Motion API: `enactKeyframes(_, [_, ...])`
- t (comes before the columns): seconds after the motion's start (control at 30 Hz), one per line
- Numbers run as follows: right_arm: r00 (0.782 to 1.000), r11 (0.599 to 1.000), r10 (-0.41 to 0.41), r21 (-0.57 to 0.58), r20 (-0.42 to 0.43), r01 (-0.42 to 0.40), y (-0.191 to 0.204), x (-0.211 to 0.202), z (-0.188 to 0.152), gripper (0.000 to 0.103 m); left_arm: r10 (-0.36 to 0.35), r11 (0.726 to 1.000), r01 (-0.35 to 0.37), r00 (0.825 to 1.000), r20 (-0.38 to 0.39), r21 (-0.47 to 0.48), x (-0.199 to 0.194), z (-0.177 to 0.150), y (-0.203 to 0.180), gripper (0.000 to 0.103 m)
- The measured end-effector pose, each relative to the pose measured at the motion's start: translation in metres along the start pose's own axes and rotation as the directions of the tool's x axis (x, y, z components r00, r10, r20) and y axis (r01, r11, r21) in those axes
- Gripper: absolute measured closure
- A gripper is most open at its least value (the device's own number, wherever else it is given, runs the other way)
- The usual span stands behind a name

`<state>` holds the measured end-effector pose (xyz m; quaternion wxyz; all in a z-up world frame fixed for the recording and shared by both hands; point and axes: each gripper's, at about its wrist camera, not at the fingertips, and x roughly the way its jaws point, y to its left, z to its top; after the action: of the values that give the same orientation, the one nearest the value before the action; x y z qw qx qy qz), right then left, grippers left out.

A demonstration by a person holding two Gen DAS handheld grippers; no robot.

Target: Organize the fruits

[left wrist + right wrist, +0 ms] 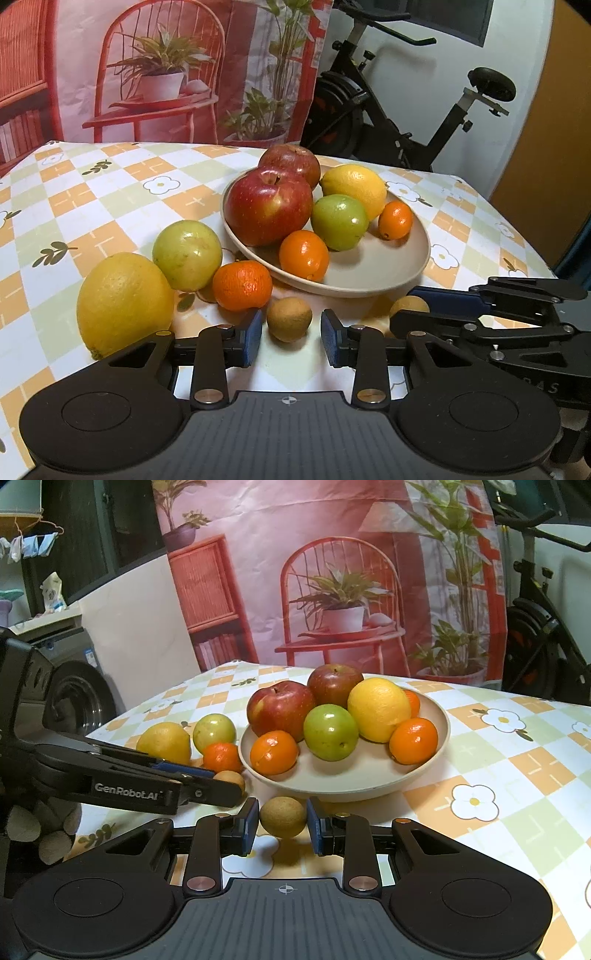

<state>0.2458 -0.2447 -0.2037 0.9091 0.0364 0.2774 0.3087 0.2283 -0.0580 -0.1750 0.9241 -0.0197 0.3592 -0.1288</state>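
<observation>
On a checked, flower-printed tablecloth [92, 206], just in front of a beige bowl [388, 273] of fruit, lie two small brown round fruits. The left wrist view shows one brown fruit [289, 318] between the blue pads of the left gripper [291, 338], with a visible gap on each side, so the jaws stand narrowly open and grip nothing. The right wrist view shows the second brown fruit [283, 816] between the blue pads [313, 825] of the right gripper [282, 825], which are closed snugly against it.

Each view also catches the other gripper from the side, its tips at its own brown fruit, though neither side view shows the pads' contact.

The bowl holds two red apples [280, 709], a lemon [378, 709], a green fruit [330, 732] and small oranges [273, 752]. To the bowl's left on the cloth sit a large lemon [123, 302], a green fruit [187, 254] and a mandarin [242, 285], close together.

Only the left view shows the whole exercise bike [406, 110]; only the right view shows a washing machine [79, 698] and hanging laundry [33, 546]. Both show a printed backdrop [332, 572] of a red chair and plants.
</observation>
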Motion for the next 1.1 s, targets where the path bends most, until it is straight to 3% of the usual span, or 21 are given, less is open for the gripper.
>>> enactKeyframes(0.17, [1.000, 1.000, -0.001, 0.000, -0.001, 0.001, 0.000, 0.000, 0.000, 0.077, 0.003, 1.000, -0.003, 1.000, 0.001, 0.003, 0.004, -0.001, -0.002, 0.066])
enactKeyframes(0.2, [1.000, 1.000, -0.002, 0.001, -0.001, 0.002, -0.001, 0.000, 0.000, 0.077, 0.003, 1.000, -0.003, 1.000, 0.002, 0.000, 0.004, -0.001, -0.001, 0.074])
enactKeyframes(0.23, [1.000, 1.000, -0.003, 0.002, -0.001, 0.003, -0.001, 0.000, 0.000, 0.077, 0.002, 1.000, -0.002, 1.000, 0.003, -0.002, 0.004, -0.001, 0.000, 0.074])
enactKeyframes(0.5, [0.999, 1.000, -0.031, 0.002, -0.025, 0.031, 0.000, -0.003, 0.005, 0.077, -0.034, 0.999, 0.034, 0.999, 0.020, 0.005, -0.014, -0.001, 0.001, 0.075])
enactKeyframes(0.73, [0.997, 0.991, -0.070, 0.114, 0.013, 0.068, -0.013, -0.029, 0.027, 0.077, -0.073, 0.997, 0.071, 0.993, 0.090, 0.022, -0.049, 0.012, 0.001, 0.075])
enactKeyframes(1.1, [0.988, 0.984, -0.148, 0.109, 0.049, 0.142, -0.020, -0.053, 0.073, 0.077, -0.090, 0.994, 0.077, 0.976, 0.196, 0.072, -0.077, 0.052, -0.005, 0.074])
